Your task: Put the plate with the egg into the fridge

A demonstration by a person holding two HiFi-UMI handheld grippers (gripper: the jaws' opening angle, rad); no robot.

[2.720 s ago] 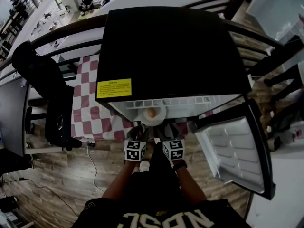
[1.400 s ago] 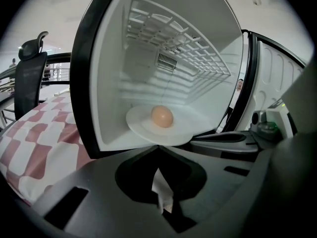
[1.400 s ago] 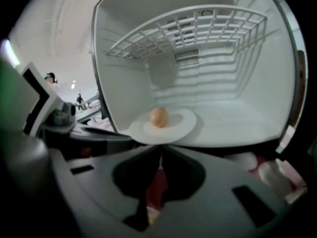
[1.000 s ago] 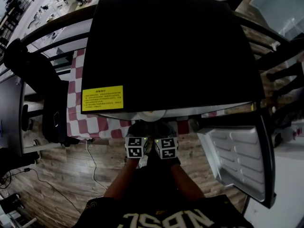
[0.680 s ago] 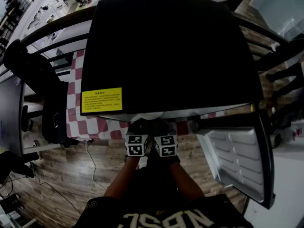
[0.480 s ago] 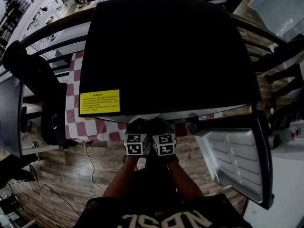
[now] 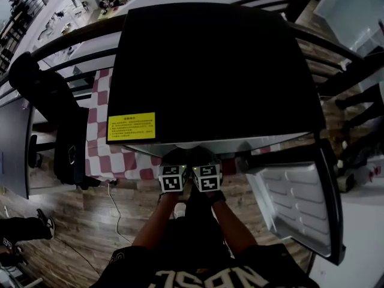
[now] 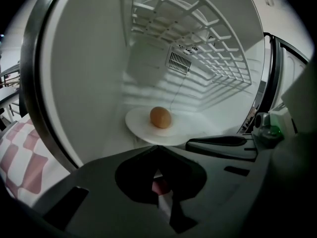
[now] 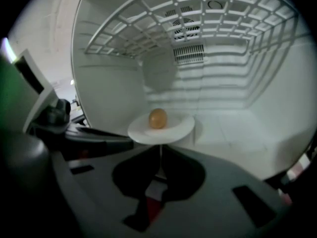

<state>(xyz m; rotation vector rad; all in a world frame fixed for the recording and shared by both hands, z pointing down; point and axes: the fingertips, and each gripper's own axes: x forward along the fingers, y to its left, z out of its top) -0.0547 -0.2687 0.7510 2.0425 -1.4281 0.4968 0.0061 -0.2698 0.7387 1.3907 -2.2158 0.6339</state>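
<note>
The left hand-held gripper [image 8: 157, 150] and right hand-held gripper [image 9: 159, 155] are narrowly pinching the plate [image 9: 176, 129] by its near rim, inside the fridge [image 7: 210, 71], to hold the egg [image 9: 158, 118] level.

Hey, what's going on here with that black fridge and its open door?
A person is putting a white plate with a brown egg into the small black fridge, whose door stands open to the right. The left tool and the right tool are side by side, each shut on the plate's near rim. The plate is already inside the white compartment, under the wire shelf, and not yet released.
</note>
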